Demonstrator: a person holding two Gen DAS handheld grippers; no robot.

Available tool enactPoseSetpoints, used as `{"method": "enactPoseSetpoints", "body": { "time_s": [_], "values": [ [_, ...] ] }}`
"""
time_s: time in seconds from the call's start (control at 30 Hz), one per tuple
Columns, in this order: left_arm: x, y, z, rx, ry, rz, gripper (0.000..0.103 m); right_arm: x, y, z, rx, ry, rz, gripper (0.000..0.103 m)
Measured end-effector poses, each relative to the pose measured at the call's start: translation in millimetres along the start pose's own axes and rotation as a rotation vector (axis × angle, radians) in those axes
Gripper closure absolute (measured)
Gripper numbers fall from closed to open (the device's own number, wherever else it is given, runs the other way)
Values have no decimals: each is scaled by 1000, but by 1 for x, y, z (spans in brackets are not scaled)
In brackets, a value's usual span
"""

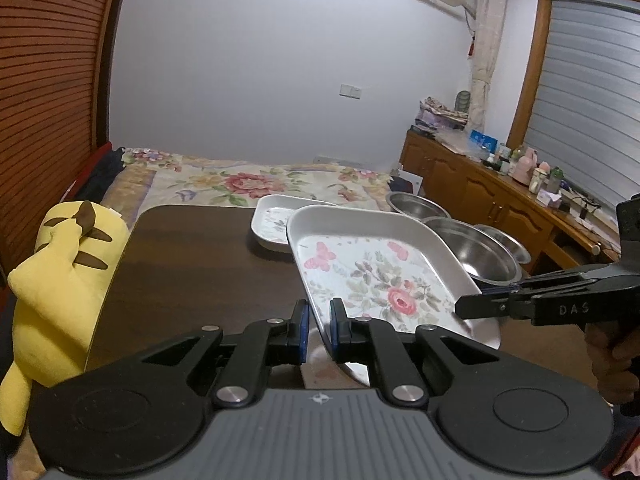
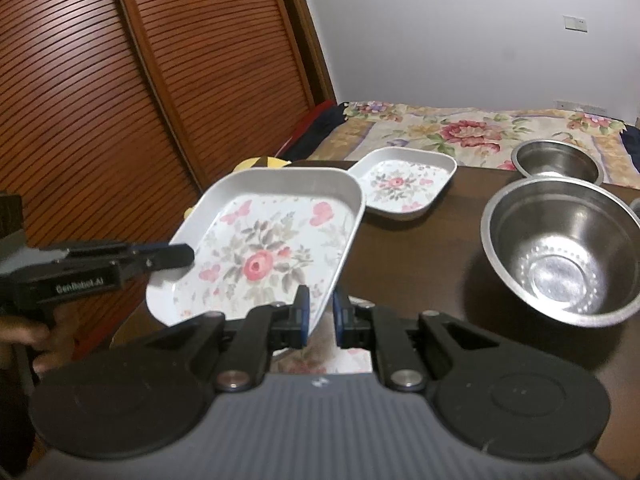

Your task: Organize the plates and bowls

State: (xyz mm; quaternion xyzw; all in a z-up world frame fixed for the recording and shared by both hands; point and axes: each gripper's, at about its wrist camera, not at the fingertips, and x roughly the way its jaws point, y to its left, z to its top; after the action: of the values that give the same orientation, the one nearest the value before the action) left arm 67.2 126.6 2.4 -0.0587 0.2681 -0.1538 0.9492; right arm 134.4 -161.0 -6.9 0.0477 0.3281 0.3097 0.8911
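Left wrist view, nearest field: I hold the left gripper [image 1: 318,330] clamped on the near rim of the large floral plate [image 1: 372,276], its blue pads [image 1: 335,326] pinching the thin edge. The right gripper [image 1: 472,307] enters from the right side and is clamped on the opposite rim, so the plate is carried between both tools, tilted and clear of the dark table [image 1: 192,264].

Right wrist view, nearest field: the same arrangement mirrored. The right gripper [image 2: 320,312] bites the near rim of the large floral plate [image 2: 264,248]; the left gripper [image 2: 176,256] comes in from the left edge, closed on the far rim, with a hand [image 2: 36,336] on its grip.

Middle field: the small floral plate [image 2: 404,184] rests flat on the table beyond the carried one. To the right stands the large steel bowl [image 2: 560,256], and behind it a smaller steel bowl [image 2: 560,162].

Far field: a bed with a floral cover [image 2: 460,128] and a slatted wardrobe door [image 2: 100,100].

Procedure note: I judge this step to be the carry toward a stacking spot. To do it well, I move both hands together at equal pace, keep the rim grips firm, level the plate before lowering, and steer its right edge clear of the large steel bowl. Uneven motion would twist the thin rim out of one pair of pads.
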Motion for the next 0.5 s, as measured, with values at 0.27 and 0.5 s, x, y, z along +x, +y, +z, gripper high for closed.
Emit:
{"method": "enactPoseSetpoints", "body": {
  "time_s": [0.27,0.5],
  "values": [
    [1,-7,-20,-10,23,-7,92,-5,-2,-17,-12,21,-7,89],
    [5,-14,-35,-11,48,-7,92,-10,-7,-34,10,26,-7,89]
  ]
}}
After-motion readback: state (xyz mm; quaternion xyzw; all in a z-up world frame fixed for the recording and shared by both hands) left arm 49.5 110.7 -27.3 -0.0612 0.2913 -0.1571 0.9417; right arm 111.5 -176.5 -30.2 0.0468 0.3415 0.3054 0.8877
